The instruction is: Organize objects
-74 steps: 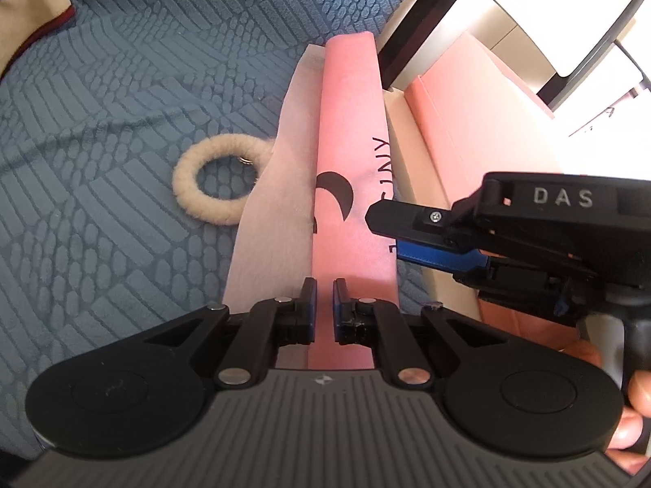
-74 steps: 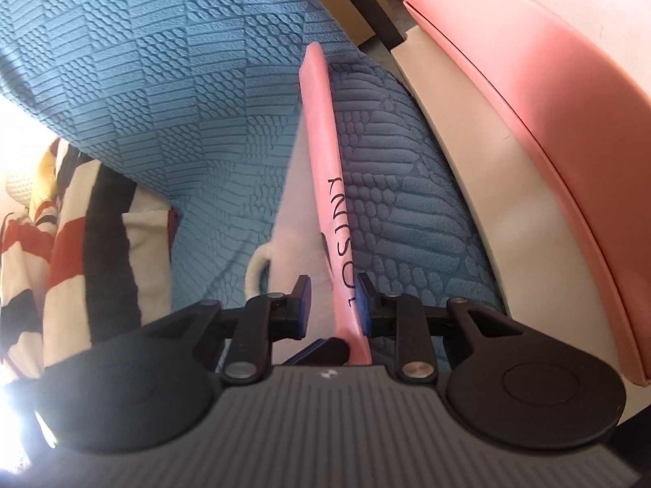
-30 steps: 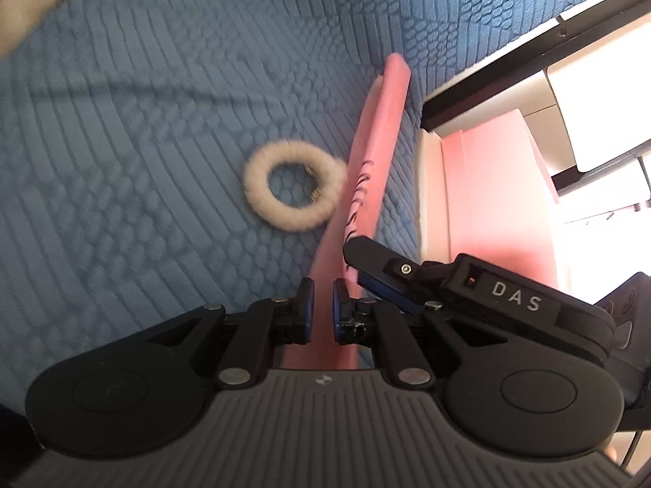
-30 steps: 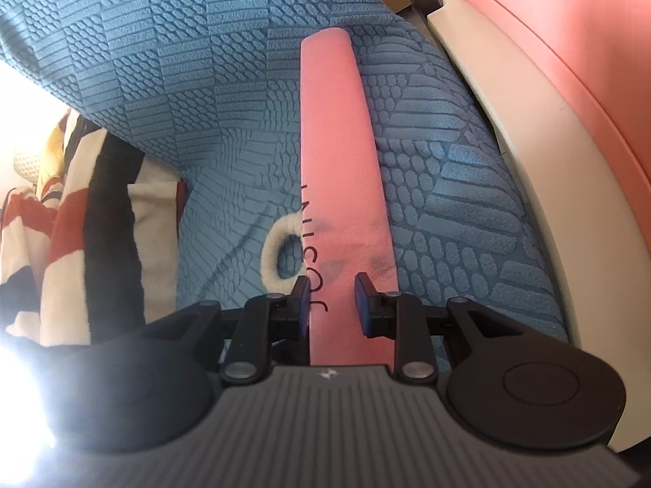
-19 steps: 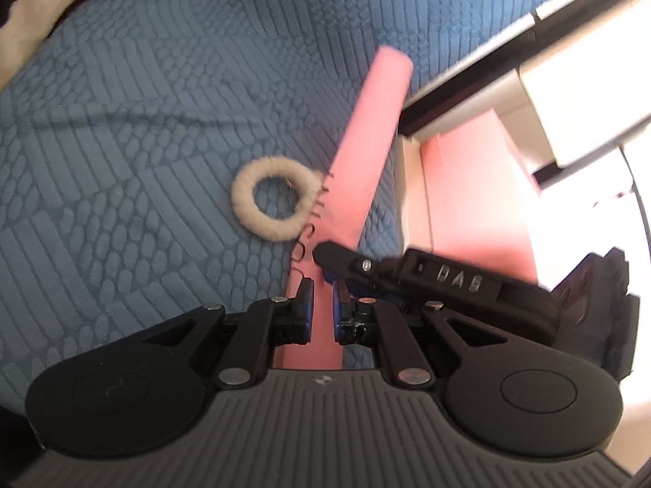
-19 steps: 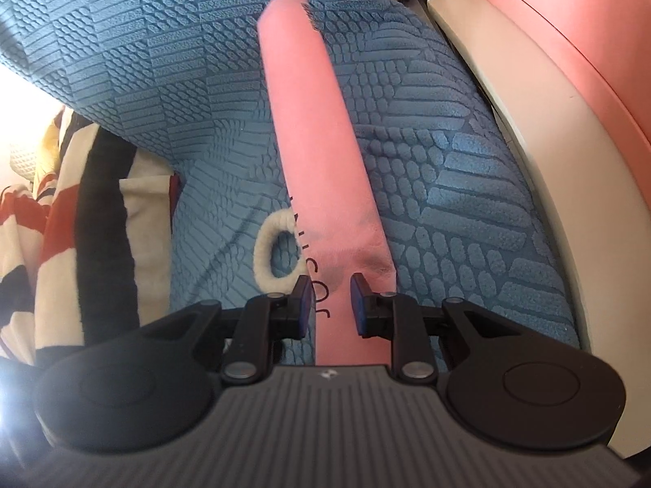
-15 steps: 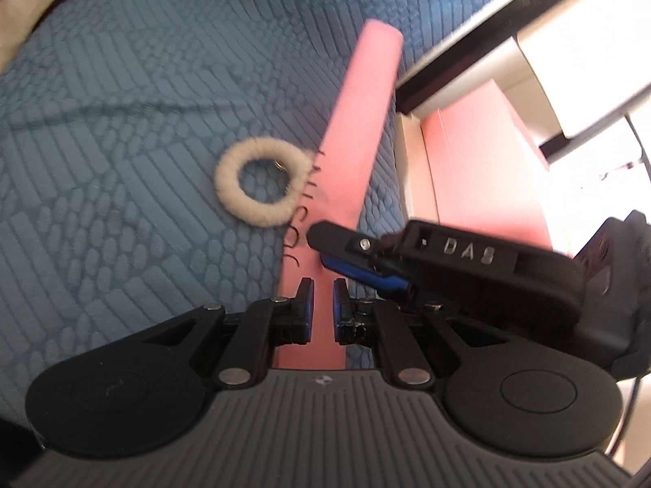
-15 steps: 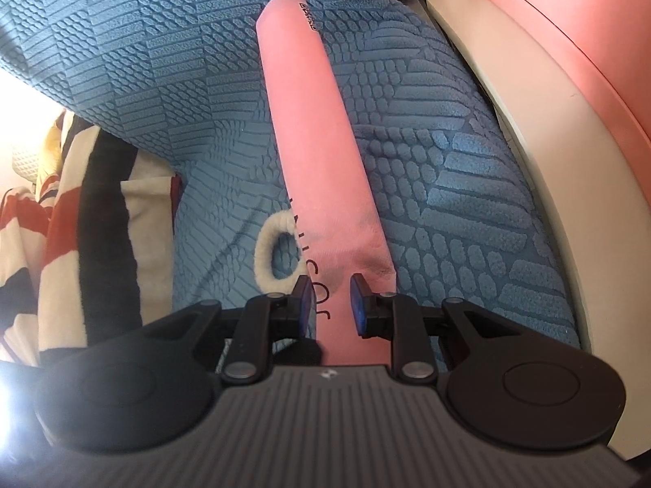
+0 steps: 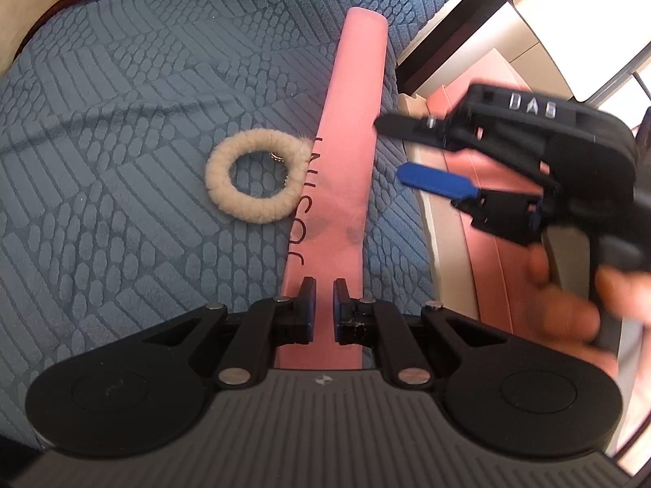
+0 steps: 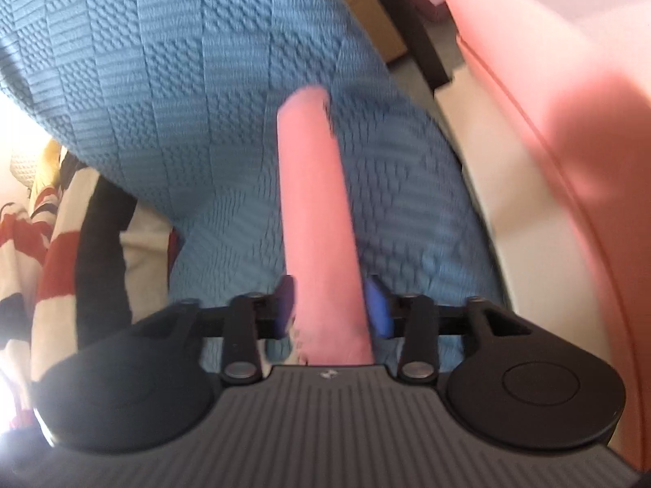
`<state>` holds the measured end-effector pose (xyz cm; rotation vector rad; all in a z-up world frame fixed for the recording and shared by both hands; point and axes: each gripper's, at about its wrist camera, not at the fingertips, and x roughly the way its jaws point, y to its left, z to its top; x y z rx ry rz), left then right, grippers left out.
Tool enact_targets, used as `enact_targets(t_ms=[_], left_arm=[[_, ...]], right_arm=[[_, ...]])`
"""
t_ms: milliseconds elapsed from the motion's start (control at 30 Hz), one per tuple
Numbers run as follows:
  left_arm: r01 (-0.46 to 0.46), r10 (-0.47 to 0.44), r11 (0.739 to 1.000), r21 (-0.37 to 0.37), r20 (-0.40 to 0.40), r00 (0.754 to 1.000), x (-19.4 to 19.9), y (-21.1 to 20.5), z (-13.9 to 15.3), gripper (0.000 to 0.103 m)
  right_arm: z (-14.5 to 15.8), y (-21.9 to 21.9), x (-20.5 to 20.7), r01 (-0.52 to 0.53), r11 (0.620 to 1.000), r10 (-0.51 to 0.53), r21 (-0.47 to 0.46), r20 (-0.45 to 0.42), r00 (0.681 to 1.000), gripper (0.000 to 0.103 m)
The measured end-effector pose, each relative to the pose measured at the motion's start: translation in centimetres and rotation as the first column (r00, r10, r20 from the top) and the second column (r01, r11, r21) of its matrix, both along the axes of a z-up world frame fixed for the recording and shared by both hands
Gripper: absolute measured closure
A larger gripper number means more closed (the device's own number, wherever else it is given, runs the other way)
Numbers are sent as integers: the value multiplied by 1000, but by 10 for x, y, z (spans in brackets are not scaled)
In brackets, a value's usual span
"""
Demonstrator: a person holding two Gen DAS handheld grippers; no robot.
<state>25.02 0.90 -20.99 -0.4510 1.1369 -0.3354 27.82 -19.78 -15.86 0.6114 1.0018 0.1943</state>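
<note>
A long flat pink pouch (image 9: 346,154) with dark lettering lies lengthwise over the blue textured bedspread (image 9: 122,122). My left gripper (image 9: 324,303) is shut on its near end. My right gripper (image 9: 407,150) is open and empty, lifted off to the right of the pouch; in the right wrist view (image 10: 329,305) the pouch (image 10: 313,203) runs between its spread fingers without touching them. A cream fuzzy hair tie (image 9: 254,177) lies on the bedspread against the pouch's left edge.
A pink and cream box (image 9: 459,211) stands along the bed's right side, also in the right wrist view (image 10: 549,122). A striped red, black and cream cloth (image 10: 73,252) lies at the left. A dark furniture edge (image 9: 459,28) runs at the upper right.
My right gripper has opened, let go of the pouch and drawn back to the right. My left gripper keeps its hold on the pouch's near end.
</note>
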Motion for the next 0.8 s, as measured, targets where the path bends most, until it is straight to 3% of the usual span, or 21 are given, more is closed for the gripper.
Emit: enact_targets(t_ms=[67, 400, 533, 800], left_arm=[[6, -6, 1000, 5, -7, 1000, 2, 0, -1, 93], [5, -6, 1000, -24, -31, 999, 7, 6, -1, 94], [0, -1, 999, -36, -43, 999, 8, 11, -1, 94], [0, -2, 999, -37, -46, 999, 9, 14, 0, 94]], right_arm=[[0, -4, 8, -4, 1000, 4, -5, 7, 1000, 43], [-10, 3, 52, -92, 995, 92, -39, -13, 996, 43], [-13, 12, 69, -175, 984, 175, -36, -7, 985, 43], [-20, 25, 74, -267, 964, 266, -24, -18, 964, 45]])
